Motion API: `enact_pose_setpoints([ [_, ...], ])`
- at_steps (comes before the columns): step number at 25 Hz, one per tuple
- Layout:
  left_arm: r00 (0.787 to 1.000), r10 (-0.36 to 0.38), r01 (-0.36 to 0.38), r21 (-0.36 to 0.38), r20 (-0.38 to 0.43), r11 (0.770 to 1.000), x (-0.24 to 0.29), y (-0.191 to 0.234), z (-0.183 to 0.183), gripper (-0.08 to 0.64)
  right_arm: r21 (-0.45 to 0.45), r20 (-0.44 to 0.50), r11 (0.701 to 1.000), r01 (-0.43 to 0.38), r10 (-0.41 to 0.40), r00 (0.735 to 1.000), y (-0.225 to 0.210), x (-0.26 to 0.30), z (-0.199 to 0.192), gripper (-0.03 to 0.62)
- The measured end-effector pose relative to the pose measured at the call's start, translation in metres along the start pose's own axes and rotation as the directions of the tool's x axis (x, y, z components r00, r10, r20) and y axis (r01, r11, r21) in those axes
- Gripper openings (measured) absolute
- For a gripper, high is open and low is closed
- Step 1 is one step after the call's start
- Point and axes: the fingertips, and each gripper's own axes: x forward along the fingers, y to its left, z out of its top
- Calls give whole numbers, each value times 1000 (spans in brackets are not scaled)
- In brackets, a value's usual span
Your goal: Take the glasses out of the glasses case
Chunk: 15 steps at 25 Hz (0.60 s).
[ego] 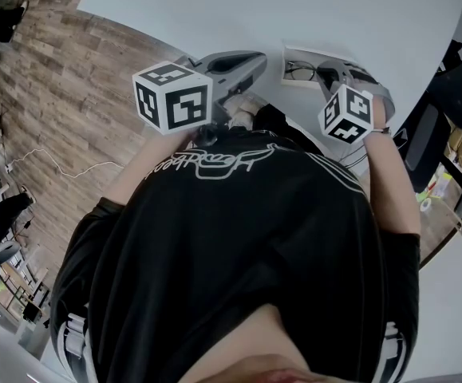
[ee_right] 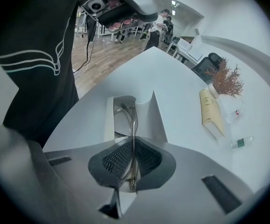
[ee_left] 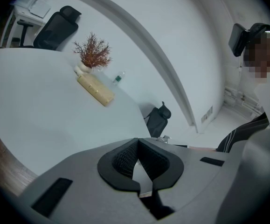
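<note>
We see a broad white tabletop (ego: pixel 334 14) with a wood-plank floor (ego: pixel 63 78) to its left, and a person's black shirt (ego: pixel 238 246) fills the lower half of the head view. The left gripper (ee_left: pixel 138 146) is held at the tabletop's near edge, well apart from the case. Its jaws are pressed together at the tips and we find nothing between them. The right gripper (ee_right: pixel 133 146) reaches down to the glasses case (ee_right: pixel 141 111), a white open tray lying flat on the tabletop just in front of the person. Its jaws are closed on the glasses (ee_right: pixel 131 120): a thin metal part of the frame runs straight between the two ribbed pads. The rest of the glasses stretches forward into the case, between its walls. In the head view we see the dark-rimmed lenses lying inside the case, just beside the right gripper's tips. Farther along the tabletop, well apart from the case, lie a cream-coloured tube (ee_right: pixel 211 112) and a small vase of dried reddish branches (ee_right: pixel 225 80). Beside the tube lie two small clear bottles (ee_right: pixel 237 113).
</note>
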Motion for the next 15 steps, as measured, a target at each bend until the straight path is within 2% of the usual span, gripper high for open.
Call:
enact_pose_setpoints([
  [15,1000,-5,5,-13,-3,1000,-6,0,-5,6,30,0,996,82,-82,997,-12,-5,5,20],
])
